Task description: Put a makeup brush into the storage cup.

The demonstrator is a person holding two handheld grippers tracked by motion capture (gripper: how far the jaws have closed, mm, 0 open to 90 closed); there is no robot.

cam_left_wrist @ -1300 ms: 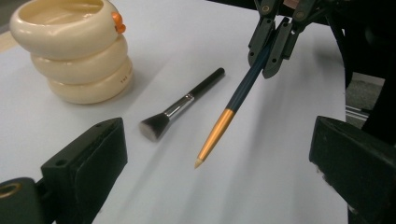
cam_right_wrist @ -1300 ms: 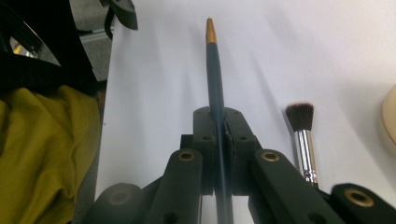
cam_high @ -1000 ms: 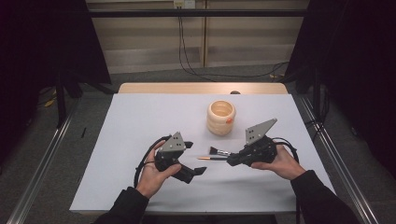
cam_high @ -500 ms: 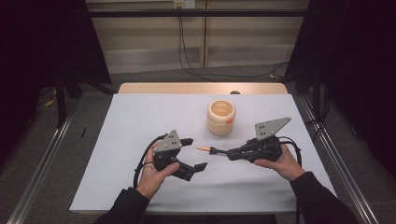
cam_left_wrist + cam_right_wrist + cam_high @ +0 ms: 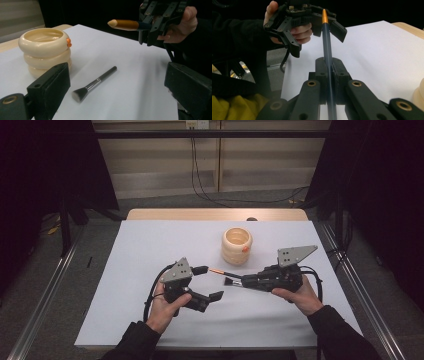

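Observation:
My right gripper (image 5: 246,280) (image 5: 328,67) is shut on a thin dark blue stick (image 5: 327,42) with a gold-orange tip (image 5: 218,271) (image 5: 124,24), held above the table and pointing at my left gripper. My left gripper (image 5: 208,282) (image 5: 117,96) (image 5: 318,40) stands open, with nothing between its jaws. A small makeup brush (image 5: 94,83) (image 5: 231,281) with dark bristles and a silver ferrule lies flat on the white table between the two grippers. A cream ringed pot (image 5: 236,246) (image 5: 45,50) stands just behind them.
The white table top (image 5: 150,250) is bare to the left and at the back. A wooden edge (image 5: 215,214) runs along its far side. Metal rails (image 5: 45,295) flank the table, and cables lie on the floor behind it.
My right gripper has shifted slightly to the right with the stick, and the stick's tip now sits a little higher. The left gripper has stayed put.

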